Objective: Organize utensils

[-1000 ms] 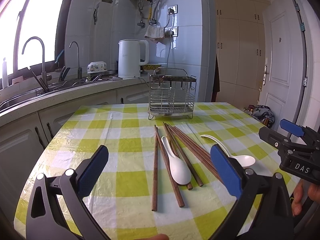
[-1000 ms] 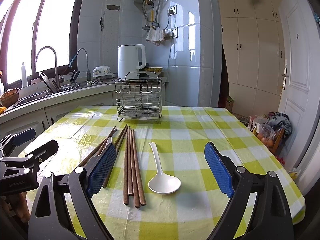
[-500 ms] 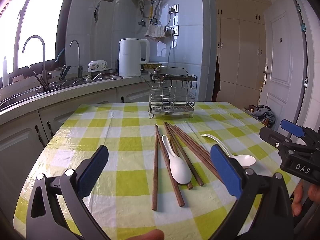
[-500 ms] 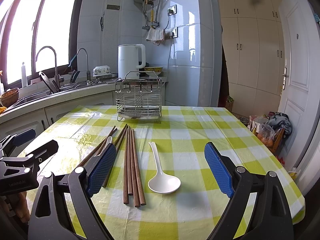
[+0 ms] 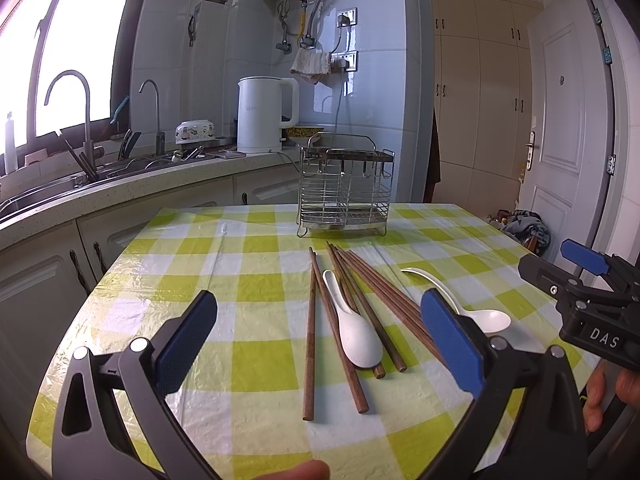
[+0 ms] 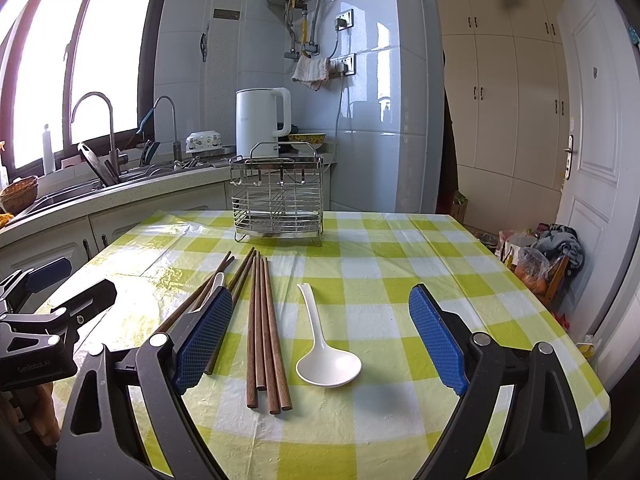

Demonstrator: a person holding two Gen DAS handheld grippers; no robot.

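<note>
Unmoved chopsticks (image 6: pixel 264 328), tips toward rack (image 6: pixel 278 204)

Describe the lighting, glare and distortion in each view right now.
Left wrist view: the window is blown out white, the counter edge bows from fisheye distortion, and the tablecloth shows crinkled glare. Right wrist view: the window is overexposed too, the wall tiles carry bright reflections, the white spoon looks sharp, and the door curves near the edge.

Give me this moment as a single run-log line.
left gripper: open, empty | right gripper: open, empty | chopsticks, two spoons: on table | wire rack: empty
</note>
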